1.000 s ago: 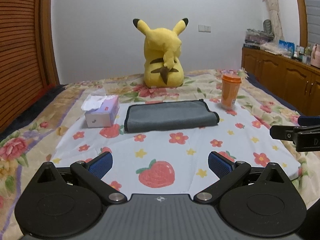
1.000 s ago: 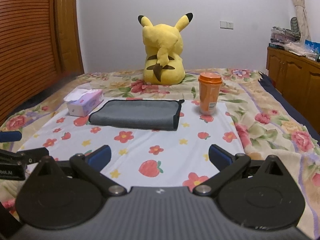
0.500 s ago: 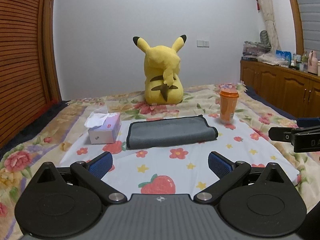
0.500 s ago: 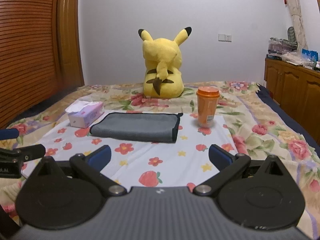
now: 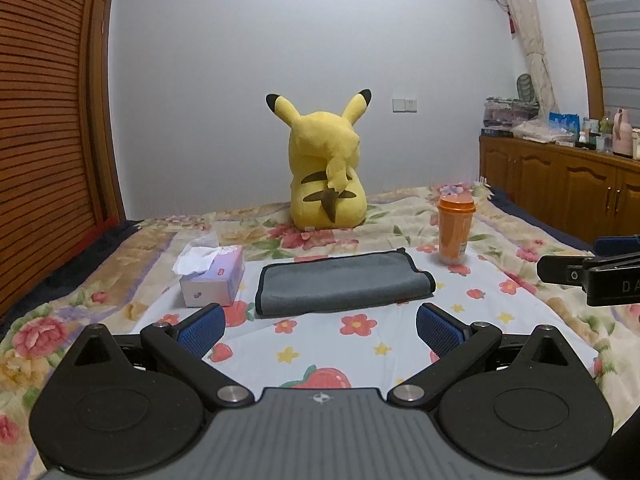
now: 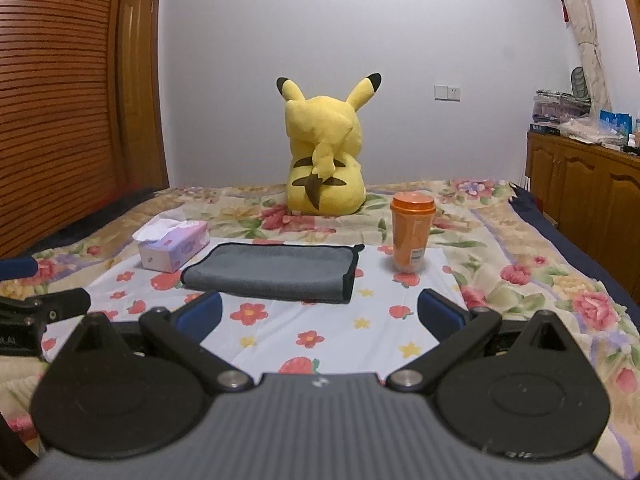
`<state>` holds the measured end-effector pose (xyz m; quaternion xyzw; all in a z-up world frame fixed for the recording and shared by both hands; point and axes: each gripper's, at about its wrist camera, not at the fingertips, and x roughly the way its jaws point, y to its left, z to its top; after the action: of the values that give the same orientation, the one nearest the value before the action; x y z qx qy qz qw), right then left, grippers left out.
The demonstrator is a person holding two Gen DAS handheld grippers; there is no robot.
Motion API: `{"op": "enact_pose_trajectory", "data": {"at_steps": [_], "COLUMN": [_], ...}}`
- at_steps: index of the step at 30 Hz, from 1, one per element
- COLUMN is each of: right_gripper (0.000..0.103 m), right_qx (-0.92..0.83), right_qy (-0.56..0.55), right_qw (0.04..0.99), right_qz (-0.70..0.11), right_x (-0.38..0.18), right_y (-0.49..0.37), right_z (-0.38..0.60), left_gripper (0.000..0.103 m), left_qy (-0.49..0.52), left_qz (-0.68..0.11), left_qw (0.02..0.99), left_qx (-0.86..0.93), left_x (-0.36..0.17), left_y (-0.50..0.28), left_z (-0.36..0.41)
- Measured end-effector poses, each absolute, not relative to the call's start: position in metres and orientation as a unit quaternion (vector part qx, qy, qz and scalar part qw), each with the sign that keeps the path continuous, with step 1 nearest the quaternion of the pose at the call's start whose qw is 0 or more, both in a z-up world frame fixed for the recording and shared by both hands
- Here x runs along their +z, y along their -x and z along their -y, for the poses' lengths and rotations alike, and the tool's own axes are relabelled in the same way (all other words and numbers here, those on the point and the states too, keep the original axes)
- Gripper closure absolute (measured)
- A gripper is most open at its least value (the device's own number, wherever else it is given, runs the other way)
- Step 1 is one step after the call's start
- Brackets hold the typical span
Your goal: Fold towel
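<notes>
A grey towel with a dark edge lies folded flat on a white flowered sheet on the bed; it also shows in the right wrist view. My left gripper is open and empty, held short of the towel's near edge. My right gripper is open and empty too, also short of the towel. Each gripper's side shows at the edge of the other's view.
A tissue box sits left of the towel and an orange cup right of it. A yellow plush toy sits behind. A wooden cabinet stands at the right, a slatted wooden door at the left.
Both grippers have dropped lower and tilted up, so the towel sits lower in view and more wall shows. The towel has not moved. Both stay open.
</notes>
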<state>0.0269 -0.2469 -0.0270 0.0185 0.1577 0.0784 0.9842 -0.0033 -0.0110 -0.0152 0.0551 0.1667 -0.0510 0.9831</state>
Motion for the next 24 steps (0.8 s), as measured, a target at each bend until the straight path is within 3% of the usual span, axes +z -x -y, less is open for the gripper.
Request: {"op": "enact_pose_trajectory", "data": {"at_steps": [24], "right_gripper": [0.000], "right_qx": [0.061], "right_qy": [-0.024], "right_qw": [0.991], "right_qz": [-0.119], "right_x": [-0.0229], "right_y": [-0.0185], "right_z": [0.2526], "left_gripper": [0.000], "left_qy": [-0.053], "left_qz": [-0.146], "left_qw": [0.987], "left_qx": [-0.049], "left_x": [-0.0111], "left_y": [0.0054], "left_z": [0.0089]}}
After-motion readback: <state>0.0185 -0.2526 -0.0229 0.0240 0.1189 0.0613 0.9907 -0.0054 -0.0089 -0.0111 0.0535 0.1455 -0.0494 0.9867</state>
